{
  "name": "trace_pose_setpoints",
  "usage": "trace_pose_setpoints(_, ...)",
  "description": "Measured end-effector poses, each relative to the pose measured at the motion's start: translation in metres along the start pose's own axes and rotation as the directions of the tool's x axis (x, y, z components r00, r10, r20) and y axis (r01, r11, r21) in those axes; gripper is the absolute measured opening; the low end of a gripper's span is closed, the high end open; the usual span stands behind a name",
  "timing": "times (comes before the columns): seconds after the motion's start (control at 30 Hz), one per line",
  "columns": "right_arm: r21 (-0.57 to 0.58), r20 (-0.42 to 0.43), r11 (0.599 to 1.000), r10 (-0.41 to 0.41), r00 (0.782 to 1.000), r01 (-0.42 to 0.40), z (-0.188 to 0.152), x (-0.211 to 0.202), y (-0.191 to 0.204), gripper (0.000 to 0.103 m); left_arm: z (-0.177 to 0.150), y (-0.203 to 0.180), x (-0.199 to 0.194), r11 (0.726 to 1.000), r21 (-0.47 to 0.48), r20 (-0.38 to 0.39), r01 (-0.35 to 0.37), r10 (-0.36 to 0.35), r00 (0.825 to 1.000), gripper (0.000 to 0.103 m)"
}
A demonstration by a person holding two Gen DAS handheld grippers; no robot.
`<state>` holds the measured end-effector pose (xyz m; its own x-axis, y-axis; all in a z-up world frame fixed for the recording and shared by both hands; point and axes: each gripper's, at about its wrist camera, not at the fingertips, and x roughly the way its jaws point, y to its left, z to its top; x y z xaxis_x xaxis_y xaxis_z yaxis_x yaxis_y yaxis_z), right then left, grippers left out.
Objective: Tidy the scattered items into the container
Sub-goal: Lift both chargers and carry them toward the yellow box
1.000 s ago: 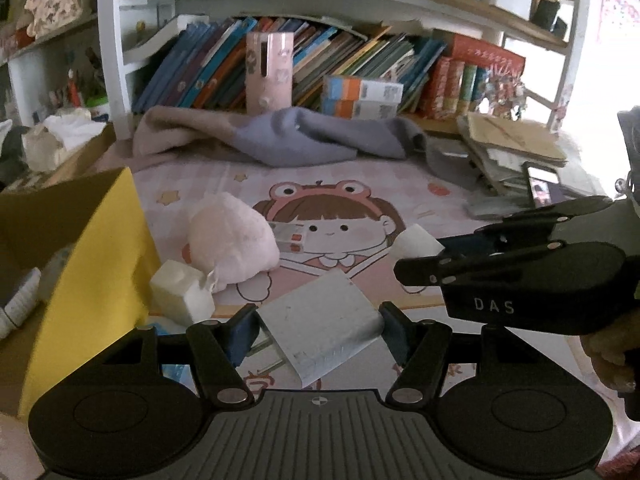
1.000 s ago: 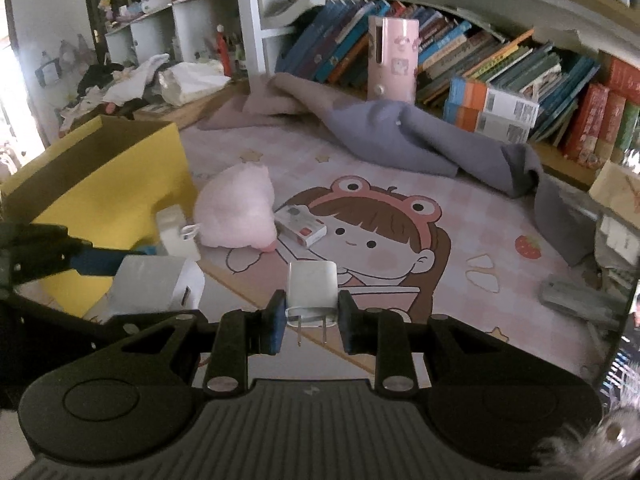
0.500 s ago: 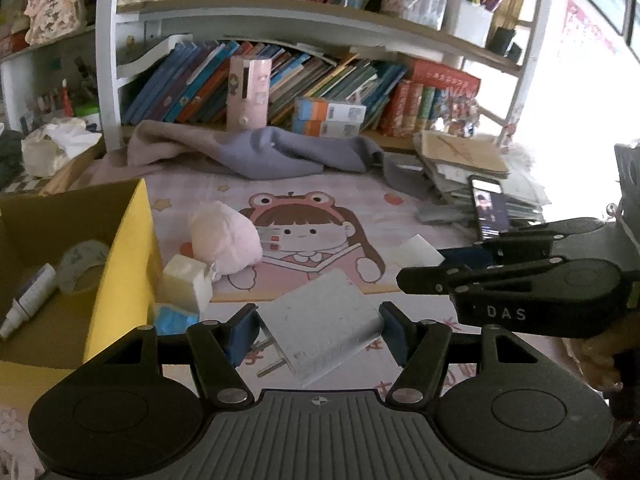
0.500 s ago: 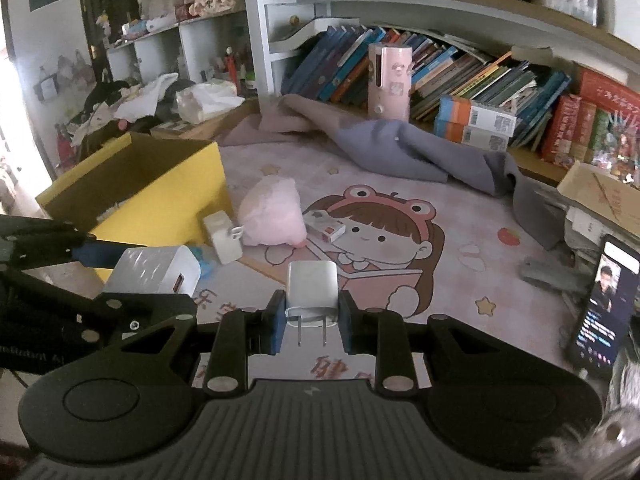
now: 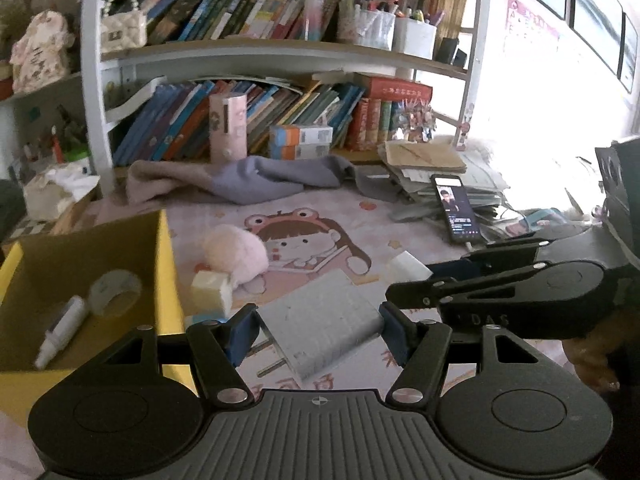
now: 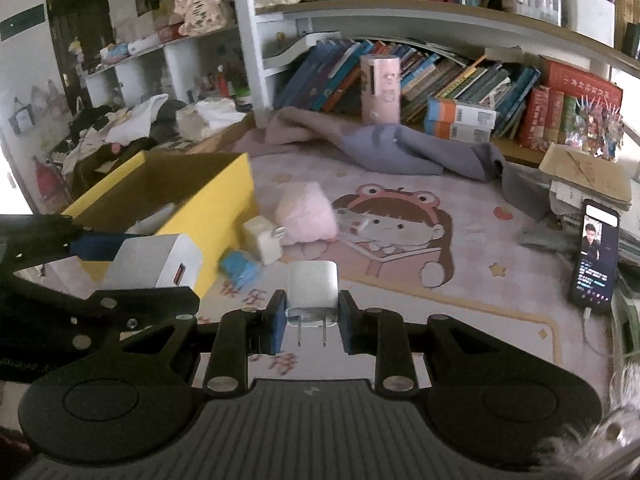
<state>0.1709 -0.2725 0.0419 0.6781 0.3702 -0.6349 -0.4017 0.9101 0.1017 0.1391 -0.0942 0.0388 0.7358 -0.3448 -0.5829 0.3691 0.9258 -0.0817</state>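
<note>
My left gripper [image 5: 318,330] is shut on a large white charger [image 5: 324,322], held above the mat to the right of the yellow box [image 5: 166,264]. My right gripper [image 6: 312,322] is shut on a small white plug adapter [image 6: 312,294], prongs toward the camera. The box holds a tape roll [image 5: 114,292] and a white tube [image 5: 60,336]. On the mat lie a pink plush [image 5: 236,252], a white cube charger [image 5: 210,294], a blue item [image 6: 240,268] and a small red-and-white box [image 6: 354,222]. The box also shows in the right wrist view [image 6: 216,208].
A grey-and-pink cloth [image 5: 248,180] lies at the mat's back. A phone [image 5: 456,208] leans on a paper stack at the right. A bookshelf [image 5: 280,52] stands behind. A pink cylinder [image 5: 228,128] stands by the books.
Both grippers have risen and pulled back from the mat, each still holding its charger. The inside of the yellow box has come into view.
</note>
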Motion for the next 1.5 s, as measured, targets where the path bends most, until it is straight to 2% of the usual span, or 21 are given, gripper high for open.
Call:
trace_pose_setpoints(0.53, -0.013, -0.023, 1.0, -0.022, 1.0, 0.022, -0.026, -0.014, 0.098, 0.025, -0.047, 0.052, -0.065, 0.999, -0.029, 0.014, 0.028, -0.027, 1.0, 0.065)
trace_pose_setpoints(1.03, -0.054, -0.043, 0.999, 0.001, 0.999, -0.004, -0.039, -0.016, 0.172, 0.025, -0.08, 0.092, -0.106, 0.997, -0.073, 0.014, 0.03, -0.029, 0.999, 0.065)
trace_pose_setpoints(1.5, -0.166, -0.06, 0.982, 0.077, 0.995, -0.086, -0.02, 0.004, 0.222, 0.025, -0.094, 0.132, -0.133, 0.984, -0.168, 0.034, -0.058, 0.065, 0.997, 0.065)
